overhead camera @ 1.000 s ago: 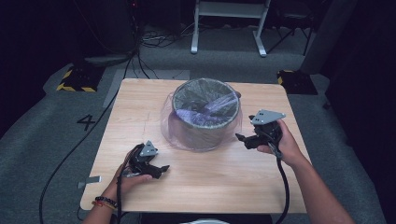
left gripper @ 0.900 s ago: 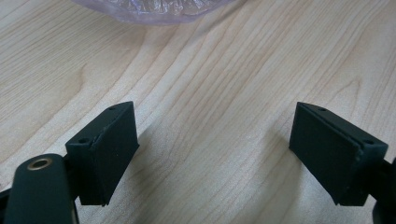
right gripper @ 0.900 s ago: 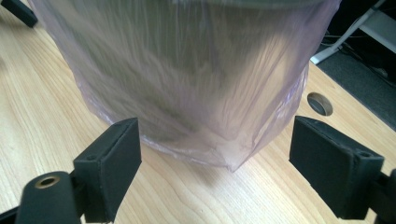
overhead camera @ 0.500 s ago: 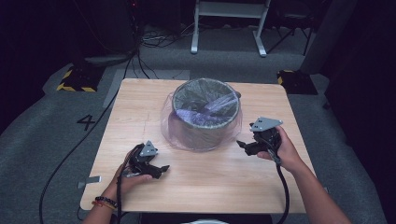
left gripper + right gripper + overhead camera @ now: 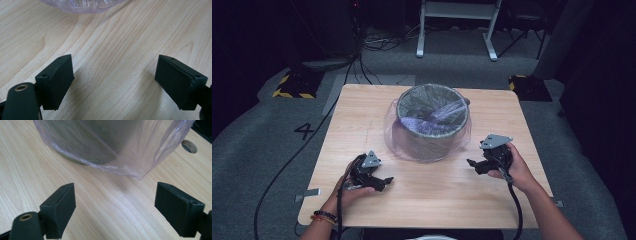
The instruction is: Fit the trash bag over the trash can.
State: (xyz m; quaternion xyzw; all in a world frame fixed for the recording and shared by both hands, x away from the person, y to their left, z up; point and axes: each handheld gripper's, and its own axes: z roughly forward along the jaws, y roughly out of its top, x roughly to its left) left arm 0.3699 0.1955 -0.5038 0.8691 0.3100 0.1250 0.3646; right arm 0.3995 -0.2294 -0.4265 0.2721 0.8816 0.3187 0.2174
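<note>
Two grippers sit low over the wooden table [image 5: 432, 190], and the one that has moved is the right gripper [image 5: 473, 164]; in the earlier high view pictures it stood higher, level with the bin's side, and it has since sunk toward the tabletop and drawn a little toward the person; the left gripper [image 5: 387, 181] lies where it was, near the front edge. Both have their jaws spread wide with nothing between them, bare wood showing in each gripper view. The bin [image 5: 432, 125] stands in the middle of the table, its clear plastic liner [image 5: 140, 152] folded over the rim and draped down to the wood; the right jaws now face the liner's hanging hem, which suggests a pinch on it is being lined up, though no contact is made yet.
</note>
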